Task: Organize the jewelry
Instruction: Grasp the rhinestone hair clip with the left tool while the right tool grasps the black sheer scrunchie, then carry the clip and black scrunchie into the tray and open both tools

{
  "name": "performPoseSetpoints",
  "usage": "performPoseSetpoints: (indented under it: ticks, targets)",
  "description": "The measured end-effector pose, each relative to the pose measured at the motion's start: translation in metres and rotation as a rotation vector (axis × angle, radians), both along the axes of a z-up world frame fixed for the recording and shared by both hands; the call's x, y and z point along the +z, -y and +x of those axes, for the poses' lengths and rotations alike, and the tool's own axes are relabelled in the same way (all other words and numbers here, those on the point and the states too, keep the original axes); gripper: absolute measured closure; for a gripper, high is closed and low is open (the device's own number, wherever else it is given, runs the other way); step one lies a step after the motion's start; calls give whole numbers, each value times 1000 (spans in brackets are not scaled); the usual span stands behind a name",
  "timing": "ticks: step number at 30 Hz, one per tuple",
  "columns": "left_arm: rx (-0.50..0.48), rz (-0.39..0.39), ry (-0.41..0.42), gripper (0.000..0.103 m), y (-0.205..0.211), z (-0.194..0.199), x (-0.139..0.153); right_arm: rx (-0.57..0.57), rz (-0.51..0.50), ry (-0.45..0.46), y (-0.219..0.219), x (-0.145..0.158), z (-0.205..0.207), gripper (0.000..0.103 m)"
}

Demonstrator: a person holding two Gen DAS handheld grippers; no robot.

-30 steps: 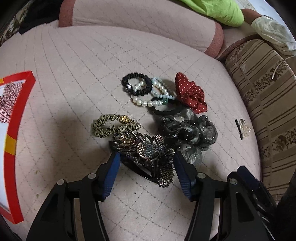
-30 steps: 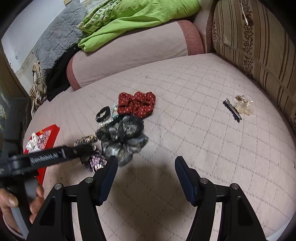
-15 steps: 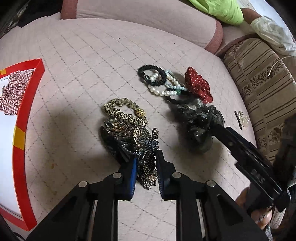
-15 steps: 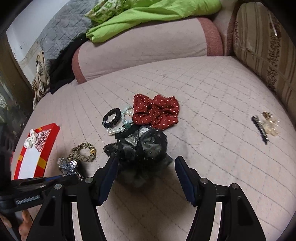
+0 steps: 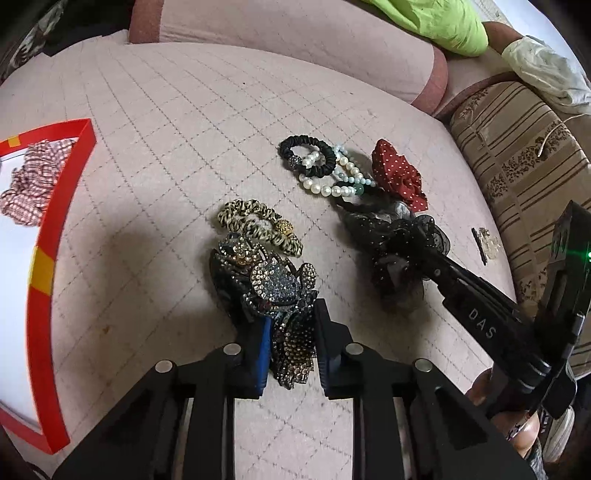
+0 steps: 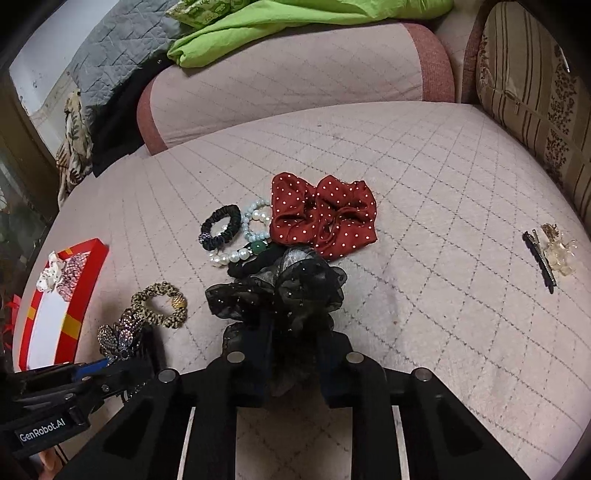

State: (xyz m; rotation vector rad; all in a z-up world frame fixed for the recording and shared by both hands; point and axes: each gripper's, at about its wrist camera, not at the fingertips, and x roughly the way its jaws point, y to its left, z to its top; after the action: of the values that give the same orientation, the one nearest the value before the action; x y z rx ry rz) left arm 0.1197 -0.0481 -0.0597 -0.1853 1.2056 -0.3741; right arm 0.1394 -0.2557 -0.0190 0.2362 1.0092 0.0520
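Note:
My left gripper (image 5: 290, 339) is shut on a rhinestone butterfly hair clip (image 5: 275, 284) lying on the pink quilted cushion; it also shows in the right wrist view (image 6: 118, 334). My right gripper (image 6: 290, 354) is shut on a black sheer scrunchie (image 6: 280, 291), also in the left wrist view (image 5: 395, 251). Beyond lie a leopard-print hair tie (image 5: 255, 225), a black hair tie (image 5: 308, 158), pearl bracelets (image 5: 332, 184) and a red polka-dot scrunchie (image 6: 325, 218).
A red-rimmed white box (image 5: 55, 229) at the left holds a checked scrunchie (image 5: 31, 184). A black clip (image 6: 539, 258) and a clear clip (image 6: 559, 251) lie at the right near a striped cushion (image 6: 532, 88). A bolster (image 6: 288, 74) and green cloth (image 6: 280, 22) lie behind.
My left gripper closed on the rhinestone clip. My right gripper moved forward to the black scrunchie and closed on it.

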Motion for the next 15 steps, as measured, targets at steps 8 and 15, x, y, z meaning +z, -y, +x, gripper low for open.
performPoseSetpoints:
  ticks: [8,15]
  targets:
    - [-37,56,96,83,-7,-33,36,-31,54,17,3,21,-31,87]
    - [-28,76,162,83,-23,-61,61,-39,93,64,0,49,-65,87]
